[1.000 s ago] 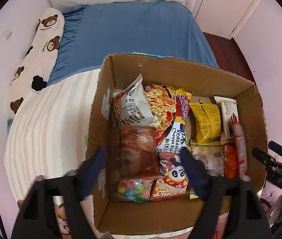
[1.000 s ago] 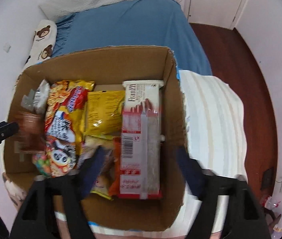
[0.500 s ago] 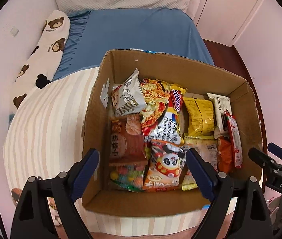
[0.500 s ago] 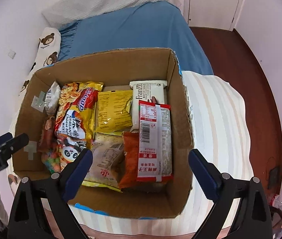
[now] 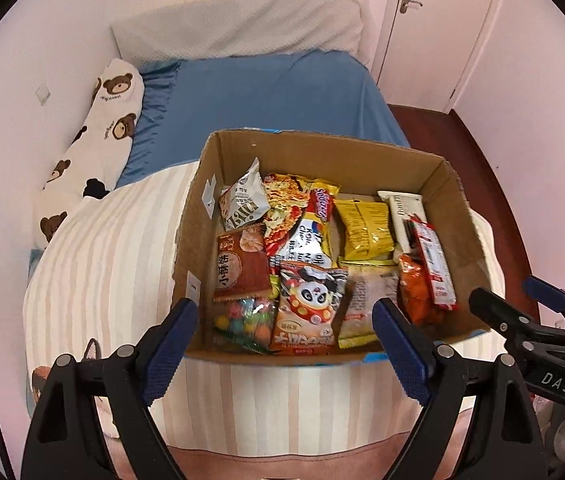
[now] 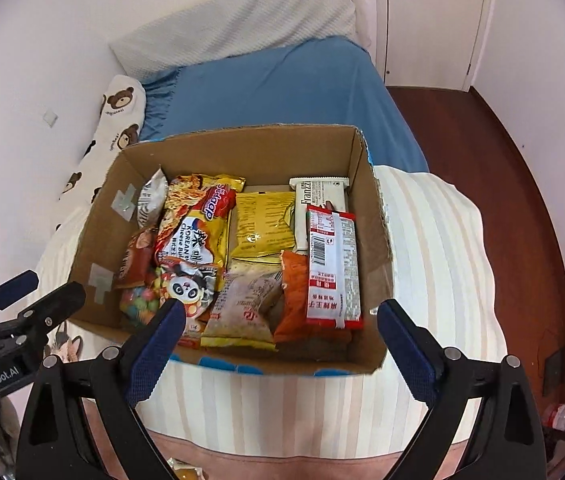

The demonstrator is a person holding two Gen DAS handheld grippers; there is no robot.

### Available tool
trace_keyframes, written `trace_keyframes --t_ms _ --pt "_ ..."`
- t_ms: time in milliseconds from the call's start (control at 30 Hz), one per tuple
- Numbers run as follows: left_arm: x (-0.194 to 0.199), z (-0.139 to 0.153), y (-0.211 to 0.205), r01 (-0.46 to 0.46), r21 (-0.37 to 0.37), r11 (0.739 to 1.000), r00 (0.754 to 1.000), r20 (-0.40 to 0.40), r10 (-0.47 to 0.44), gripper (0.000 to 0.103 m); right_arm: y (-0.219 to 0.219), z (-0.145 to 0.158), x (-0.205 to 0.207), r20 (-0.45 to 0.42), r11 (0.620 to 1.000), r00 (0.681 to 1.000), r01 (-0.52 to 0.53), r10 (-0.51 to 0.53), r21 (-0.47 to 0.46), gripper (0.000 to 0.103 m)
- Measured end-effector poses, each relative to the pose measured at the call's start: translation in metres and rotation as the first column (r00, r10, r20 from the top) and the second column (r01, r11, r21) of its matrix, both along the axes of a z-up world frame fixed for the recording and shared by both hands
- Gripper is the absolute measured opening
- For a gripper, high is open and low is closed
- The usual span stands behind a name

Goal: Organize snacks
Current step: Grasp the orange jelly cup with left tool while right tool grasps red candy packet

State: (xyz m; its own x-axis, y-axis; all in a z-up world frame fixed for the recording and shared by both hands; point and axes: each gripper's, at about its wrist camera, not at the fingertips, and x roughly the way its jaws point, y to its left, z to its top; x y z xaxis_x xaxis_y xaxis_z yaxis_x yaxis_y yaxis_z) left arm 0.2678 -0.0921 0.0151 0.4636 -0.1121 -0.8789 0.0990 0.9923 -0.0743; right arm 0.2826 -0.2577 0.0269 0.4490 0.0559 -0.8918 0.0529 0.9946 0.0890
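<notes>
Looking in, the box (image 6: pixel 370 216) on the striped blanket (image 6: pixel 434 240) holds every snack (image 6: pixel 334 268) in neat rows. Left gripper (image 5: pixel 284 344) and right gripper (image 6: pixel 280 340) both gape empty above it; organizing seems finished.

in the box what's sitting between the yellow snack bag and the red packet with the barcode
A white Franzzi wafer pack lies between the yellow bag and the red barcode packet, seen best in the right wrist view.
</notes>
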Motion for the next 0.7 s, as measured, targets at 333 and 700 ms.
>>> trace_keyframes --t_ms 333,700 --pt "-0.063 0.018 -0.005 0.012 -0.02 1.0 0.998 0.069 -0.01 0.089 -0.009 0.015 -0.07 0.029 0.996 1.0 -0.008 0.006 0.091 0.098" --pt "-0.153 -0.102 -0.016 0.087 0.017 0.996 0.976 -0.201 -0.082 0.089 -0.056 -0.114 -0.192 -0.28 0.976 0.957 0.122 -0.067 0.182 0.098"
